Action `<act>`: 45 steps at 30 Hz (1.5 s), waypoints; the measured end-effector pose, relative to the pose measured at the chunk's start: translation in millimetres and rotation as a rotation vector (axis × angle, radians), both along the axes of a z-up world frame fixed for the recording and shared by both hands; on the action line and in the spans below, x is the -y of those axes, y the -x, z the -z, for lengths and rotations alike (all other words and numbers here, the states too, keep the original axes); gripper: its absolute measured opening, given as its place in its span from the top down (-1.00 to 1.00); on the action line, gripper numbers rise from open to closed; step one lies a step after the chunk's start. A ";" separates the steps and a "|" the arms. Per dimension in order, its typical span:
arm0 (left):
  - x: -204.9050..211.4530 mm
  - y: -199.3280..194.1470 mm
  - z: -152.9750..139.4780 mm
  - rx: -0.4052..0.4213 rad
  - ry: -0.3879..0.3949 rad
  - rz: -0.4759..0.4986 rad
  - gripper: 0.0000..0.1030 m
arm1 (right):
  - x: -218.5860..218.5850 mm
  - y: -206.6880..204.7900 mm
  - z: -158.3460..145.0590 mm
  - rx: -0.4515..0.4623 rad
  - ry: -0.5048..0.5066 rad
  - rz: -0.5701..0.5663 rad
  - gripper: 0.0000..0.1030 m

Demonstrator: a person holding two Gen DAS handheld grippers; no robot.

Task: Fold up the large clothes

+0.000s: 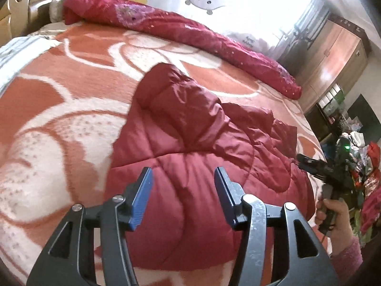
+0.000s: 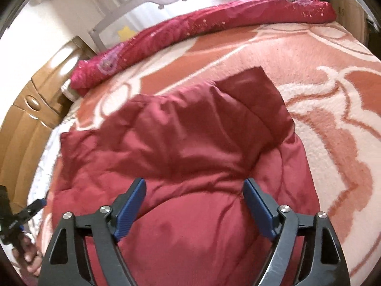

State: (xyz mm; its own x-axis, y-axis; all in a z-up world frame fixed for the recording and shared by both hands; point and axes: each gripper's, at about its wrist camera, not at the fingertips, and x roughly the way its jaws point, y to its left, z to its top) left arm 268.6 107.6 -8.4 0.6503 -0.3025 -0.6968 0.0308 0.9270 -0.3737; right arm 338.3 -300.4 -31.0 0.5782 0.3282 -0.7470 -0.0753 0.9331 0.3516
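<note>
A: Where was the garment?

B: The dark red padded jacket (image 1: 190, 143) lay flat on the bed, on top of the orange-and-cream blanket (image 1: 59, 109). In the left wrist view it filled the middle and ran down to six o'clock, under the claw. One folded part, a sleeve or the hood, I couldn't say which, stuck up toward twelve o'clock.

A: And the left gripper (image 1: 183, 190)?

B: Its jaws stood apart above the jacket's quilted body. Nothing sat between the blue pads (image 1: 142, 197); they pinched no cloth.

A: The right one?

B: The right gripper (image 2: 194, 207) was spread wider, also over the jacket, with its blue pads (image 2: 129, 209) clear of the fabric. In its own view the jacket took up the centre, a darker flap reaching to one o'clock.

A: Could each claw be seen from the other camera?

B: Yes. From the left wrist, the right claw showed at three o'clock past the jacket's edge, with the right hand (image 1: 333, 214) on its handle and a pink sleeve (image 1: 347, 255) below it. From the right wrist, the left claw sat at eight o'clock, blurred.

A: Anything else on the bed?

B: A rolled magenta quilt (image 1: 181, 31) along the far edge, from eleven round to two o'clock in the left wrist view. A wooden wardrobe (image 1: 333, 57) stood at two o'clock.
</note>
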 end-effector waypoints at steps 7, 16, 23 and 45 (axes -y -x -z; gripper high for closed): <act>-31.0 -2.3 18.1 -0.051 0.069 -0.035 -0.41 | 23.6 54.2 -31.4 0.077 -0.027 -0.017 -0.83; -50.8 -3.0 43.3 -0.094 0.173 -0.048 -0.44 | 87.5 78.2 -30.8 0.051 -0.089 0.090 -0.90; -52.9 -14.0 61.6 -0.158 0.209 -0.040 -0.44 | 113.8 69.3 9.4 -0.043 -0.188 0.120 -0.90; -43.5 -39.6 101.7 -0.255 0.370 0.002 -0.59 | 96.1 21.1 86.4 -0.174 -0.423 0.038 -0.82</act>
